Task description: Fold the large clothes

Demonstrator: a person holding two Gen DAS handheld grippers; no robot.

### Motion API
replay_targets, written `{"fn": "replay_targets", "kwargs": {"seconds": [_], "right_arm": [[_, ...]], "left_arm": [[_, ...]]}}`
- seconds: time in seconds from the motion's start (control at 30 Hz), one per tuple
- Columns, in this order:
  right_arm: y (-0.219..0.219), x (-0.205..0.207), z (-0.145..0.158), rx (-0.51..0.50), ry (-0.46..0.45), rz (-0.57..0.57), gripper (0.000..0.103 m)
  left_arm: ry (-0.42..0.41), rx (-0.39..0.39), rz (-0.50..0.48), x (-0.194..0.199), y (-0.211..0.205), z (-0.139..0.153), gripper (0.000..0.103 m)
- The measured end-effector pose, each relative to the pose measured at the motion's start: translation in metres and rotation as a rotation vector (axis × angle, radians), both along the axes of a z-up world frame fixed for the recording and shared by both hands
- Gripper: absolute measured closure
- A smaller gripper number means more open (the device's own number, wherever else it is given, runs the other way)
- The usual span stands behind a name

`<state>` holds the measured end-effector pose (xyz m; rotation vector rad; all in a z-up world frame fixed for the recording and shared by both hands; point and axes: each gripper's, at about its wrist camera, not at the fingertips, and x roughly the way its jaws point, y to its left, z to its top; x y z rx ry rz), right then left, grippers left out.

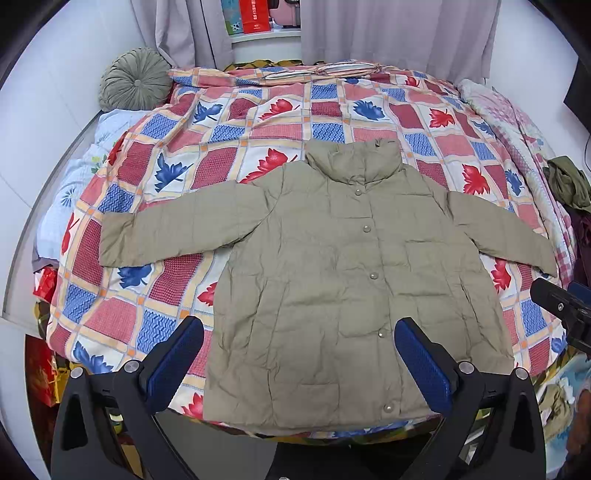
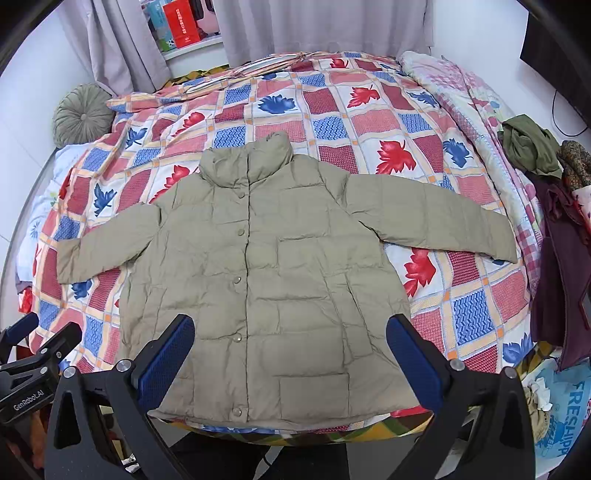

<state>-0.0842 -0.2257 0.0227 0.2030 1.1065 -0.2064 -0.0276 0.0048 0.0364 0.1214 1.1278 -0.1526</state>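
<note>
A khaki padded jacket point(image 1: 332, 266) point(image 2: 266, 266) lies flat and face up on the bed, snapped shut, collar at the far end, both sleeves spread out to the sides. My left gripper point(image 1: 299, 332) hovers open above the jacket's hem, its blue pads wide apart with nothing between them. My right gripper point(image 2: 290, 328) is open as well, held over the hem on the jacket's right half. In the left wrist view the right gripper point(image 1: 565, 306) shows at the right edge; in the right wrist view the left gripper point(image 2: 33, 350) shows at the lower left.
The bed carries a leaf-patterned quilt point(image 1: 236, 140) point(image 2: 332, 110). A round green cushion point(image 1: 135, 79) sits at the far left by the curtain point(image 1: 388, 33). A heap of other clothes point(image 2: 543, 177) lies on the right edge. A plastic bag point(image 2: 561, 413) sits low on the right.
</note>
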Motion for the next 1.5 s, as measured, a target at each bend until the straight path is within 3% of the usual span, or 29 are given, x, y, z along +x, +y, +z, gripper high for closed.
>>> {"fn": "replay_targets", "kwargs": {"seconds": [1.5], "right_arm": [[0.0018,0.0032,-0.0005,0.004,0.005,-0.001,0.000]], "left_arm": [[0.001,0.001,0.000,0.0013,-0.0019,0.0015,0.000]]}}
